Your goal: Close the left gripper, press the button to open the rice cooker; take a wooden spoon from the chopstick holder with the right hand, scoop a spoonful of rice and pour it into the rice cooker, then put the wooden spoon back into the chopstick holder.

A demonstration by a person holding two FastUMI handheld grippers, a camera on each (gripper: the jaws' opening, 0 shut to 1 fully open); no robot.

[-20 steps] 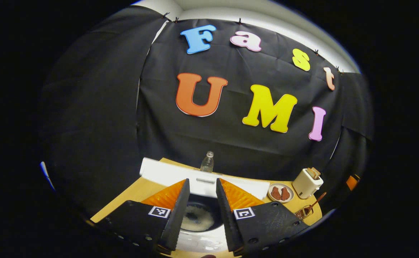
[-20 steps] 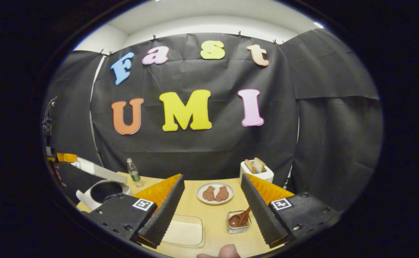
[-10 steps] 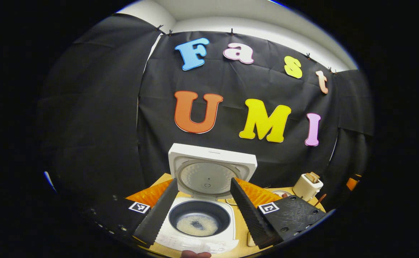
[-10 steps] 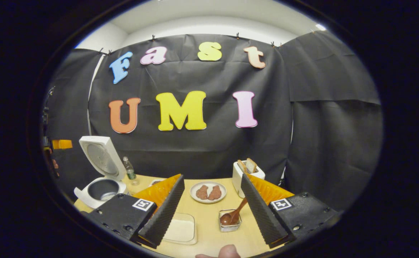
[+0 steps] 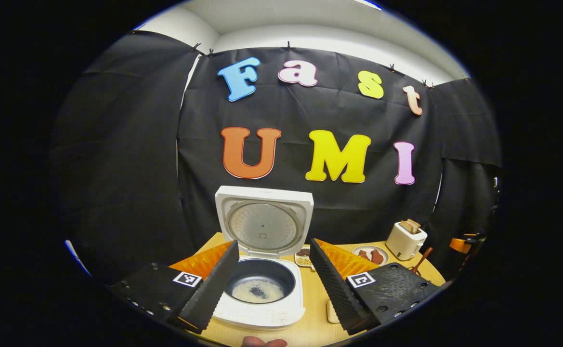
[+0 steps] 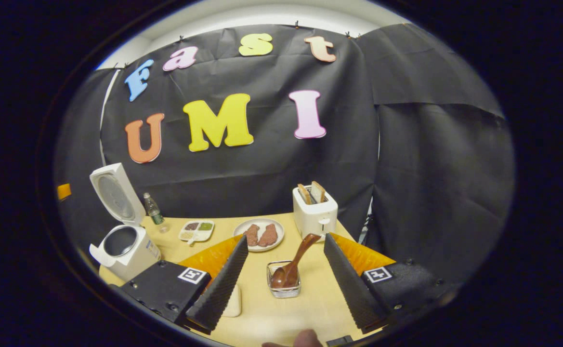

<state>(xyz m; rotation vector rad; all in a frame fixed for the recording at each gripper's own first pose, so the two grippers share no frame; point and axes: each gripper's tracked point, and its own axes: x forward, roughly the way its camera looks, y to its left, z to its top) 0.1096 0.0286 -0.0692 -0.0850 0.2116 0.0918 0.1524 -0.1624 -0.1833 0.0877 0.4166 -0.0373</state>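
Lower centre of the left gripper view, spread left tongs [image 5: 272,283] frame the open white rice cooker [image 5: 261,294]; spread right tongs [image 6: 283,288] frame the brown wooden spoon [image 6: 291,266].

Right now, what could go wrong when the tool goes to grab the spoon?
The wooden spoon leans in a small chopstick holder; a clumsy pinch by the open right tool might tip the holder. The toaster stands close behind, so lifting the handle could bump it. Later, rice may spill on the table on its way to the rice cooker.
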